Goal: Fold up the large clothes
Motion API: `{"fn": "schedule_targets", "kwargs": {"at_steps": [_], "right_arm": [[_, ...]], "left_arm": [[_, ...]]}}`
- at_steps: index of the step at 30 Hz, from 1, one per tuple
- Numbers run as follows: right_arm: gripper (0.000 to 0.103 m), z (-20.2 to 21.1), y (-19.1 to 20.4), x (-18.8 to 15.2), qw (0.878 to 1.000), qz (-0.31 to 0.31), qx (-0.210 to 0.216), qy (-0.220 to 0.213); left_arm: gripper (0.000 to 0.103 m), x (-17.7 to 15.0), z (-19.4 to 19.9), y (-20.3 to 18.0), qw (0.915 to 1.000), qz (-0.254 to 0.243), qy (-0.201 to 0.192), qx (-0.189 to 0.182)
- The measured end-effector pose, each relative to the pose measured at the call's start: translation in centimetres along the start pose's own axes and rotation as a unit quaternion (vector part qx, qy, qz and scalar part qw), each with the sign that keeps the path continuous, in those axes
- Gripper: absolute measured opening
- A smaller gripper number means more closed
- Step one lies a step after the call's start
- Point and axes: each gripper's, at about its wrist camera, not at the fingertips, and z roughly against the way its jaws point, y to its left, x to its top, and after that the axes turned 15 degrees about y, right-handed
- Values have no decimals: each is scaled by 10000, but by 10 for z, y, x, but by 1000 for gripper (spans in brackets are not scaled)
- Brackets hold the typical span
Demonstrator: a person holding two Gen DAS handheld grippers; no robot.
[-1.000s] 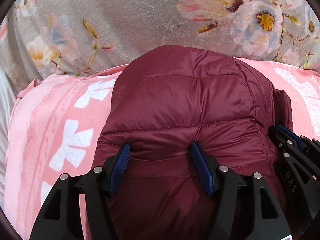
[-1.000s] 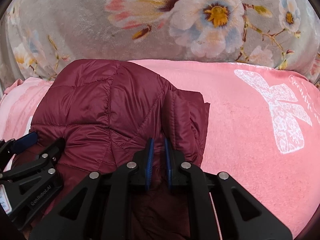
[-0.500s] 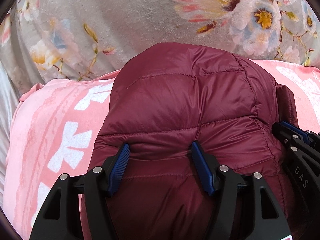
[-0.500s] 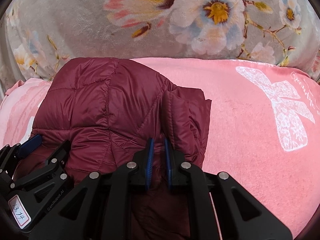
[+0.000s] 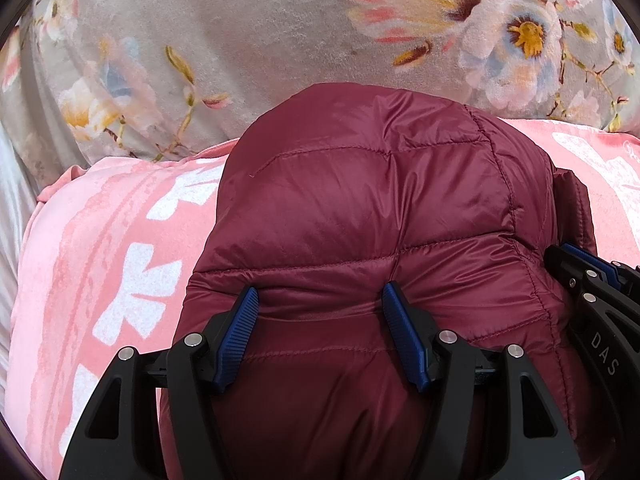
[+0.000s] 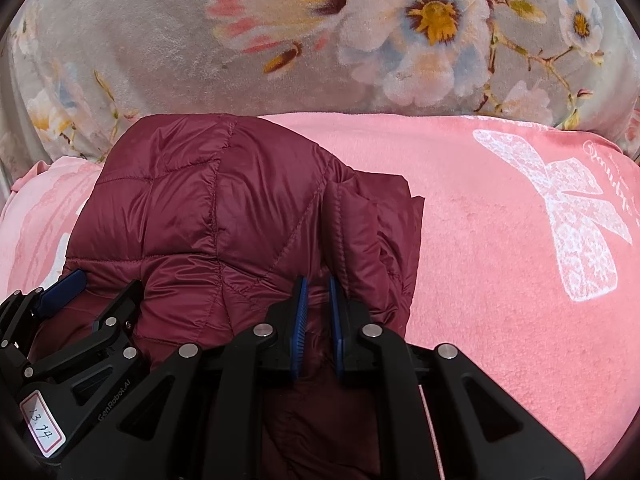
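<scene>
A dark red quilted puffer jacket [image 5: 360, 216] lies bunched and folded on a pink blanket [image 5: 100, 264]; it also shows in the right wrist view [image 6: 208, 216]. My left gripper [image 5: 320, 304] is open, its blue pads wide apart and pressed against the jacket's near fold. My right gripper [image 6: 318, 300] is shut on a fold of the jacket at its right edge, with cloth pinched between the pads. Each gripper shows at the edge of the other's view: the right one [image 5: 592, 280] and the left one [image 6: 64, 292].
The pink blanket [image 6: 500, 240] with white bow prints spreads to the right of the jacket. Behind it lies a grey floral plush cover [image 5: 240, 32], which also fills the back of the right wrist view [image 6: 160, 40].
Both grippers and the jacket have shifted slightly forward toward the floral cover. The left gripper stays open and the right stays shut on the fold.
</scene>
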Motion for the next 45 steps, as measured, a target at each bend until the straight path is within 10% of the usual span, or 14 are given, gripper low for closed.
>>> {"fn": "schedule_targets", "kwargs": {"at_steps": [21, 34, 45], "right_arm": [[15, 83, -39, -93, 9989, -262, -86, 389], [89, 161, 21, -232, 9978, 549, -370, -26], [93, 192, 26, -282, 9984, 396, -404, -91]], "left_arm": [[75, -82, 68, 57, 9955, 462, 613, -553], [80, -215, 116, 50, 9927, 677, 909, -417], [81, -264, 145, 49, 9940, 822, 720, -17]]}}
